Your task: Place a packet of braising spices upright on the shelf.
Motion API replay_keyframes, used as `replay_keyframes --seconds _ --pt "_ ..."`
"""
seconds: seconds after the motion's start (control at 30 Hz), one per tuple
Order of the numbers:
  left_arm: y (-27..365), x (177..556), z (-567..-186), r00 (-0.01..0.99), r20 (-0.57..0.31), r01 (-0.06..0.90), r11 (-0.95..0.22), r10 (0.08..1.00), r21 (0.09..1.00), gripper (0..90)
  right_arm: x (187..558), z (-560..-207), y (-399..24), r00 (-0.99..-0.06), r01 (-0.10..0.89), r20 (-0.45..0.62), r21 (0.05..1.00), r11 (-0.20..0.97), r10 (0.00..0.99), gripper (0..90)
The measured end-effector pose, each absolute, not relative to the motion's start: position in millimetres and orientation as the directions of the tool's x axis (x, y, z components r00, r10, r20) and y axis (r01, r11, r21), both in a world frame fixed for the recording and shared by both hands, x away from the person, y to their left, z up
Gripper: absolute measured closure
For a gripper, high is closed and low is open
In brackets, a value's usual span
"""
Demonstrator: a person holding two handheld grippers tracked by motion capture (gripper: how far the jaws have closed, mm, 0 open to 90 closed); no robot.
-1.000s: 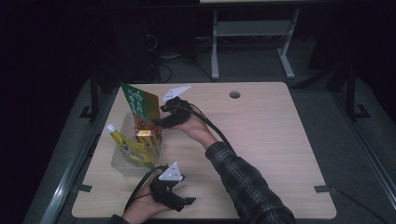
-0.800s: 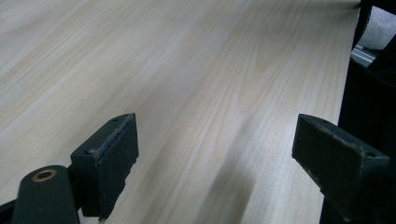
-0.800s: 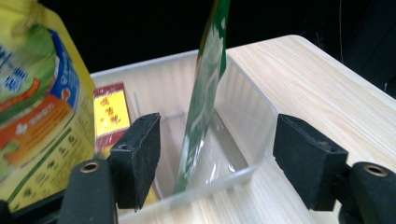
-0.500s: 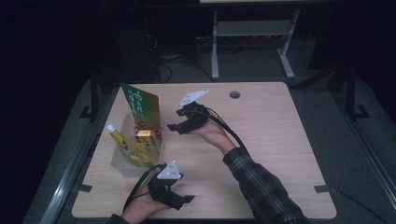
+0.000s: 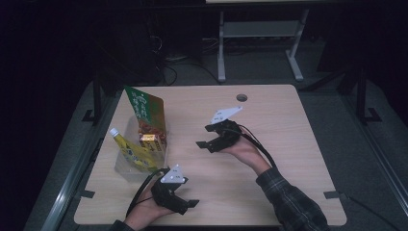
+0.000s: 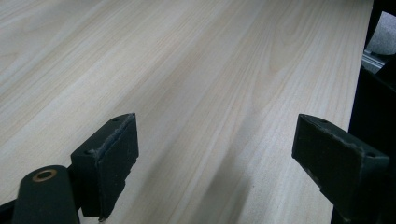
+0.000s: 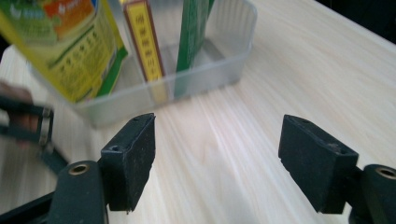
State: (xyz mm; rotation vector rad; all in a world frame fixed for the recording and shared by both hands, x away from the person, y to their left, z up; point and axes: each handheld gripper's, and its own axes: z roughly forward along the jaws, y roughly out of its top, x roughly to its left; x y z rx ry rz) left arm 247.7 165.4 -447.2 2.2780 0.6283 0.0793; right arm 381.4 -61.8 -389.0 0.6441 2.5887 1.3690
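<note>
On the pale wooden bench [image 5: 269,144] a clear plastic tub [image 5: 126,161] sits toward the person's left edge, packed with groceries standing on end: a tall green packet [image 5: 144,107] rising above the rest, a small yellow-and-red box [image 5: 150,142] pressed against it, and a yellow pouch [image 5: 131,150] with a white cap leaning out over the near corner. Seen from the right hand-held gripper's own camera, the tub [image 7: 219,70] lies just ahead of the jaws, with the yellow pouch [image 7: 70,42], the narrow box [image 7: 144,44] and the green packet [image 7: 194,32] upright inside its walls.

The right hand-held gripper [image 5: 206,143] hangs over the middle of the bench, well to the right of the tub and apart from it, pointing back toward it. Its jaws have just been opening and now stand wide, with bare wood between them. The sleeve behind it is dark plaid.

The left hand-held gripper [image 5: 188,206] rests low at the near edge of the bench, just beside the tub's near corner, aimed off to the right. Its jaws gape wide too, holding nothing; between its pads [image 6: 109,161] runs plain wood grain
</note>
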Motion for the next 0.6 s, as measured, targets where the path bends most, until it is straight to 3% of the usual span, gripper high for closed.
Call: replay_keyframes --seconds 0.6 --pt "169.4 248.6 -446.0 0.868 -0.126 0.425 -0.590 0.480 0.687 14.4 327.1 -409.1 -136.3 -0.878 0.342 0.061 0.774 0.532 0.475 24.5"
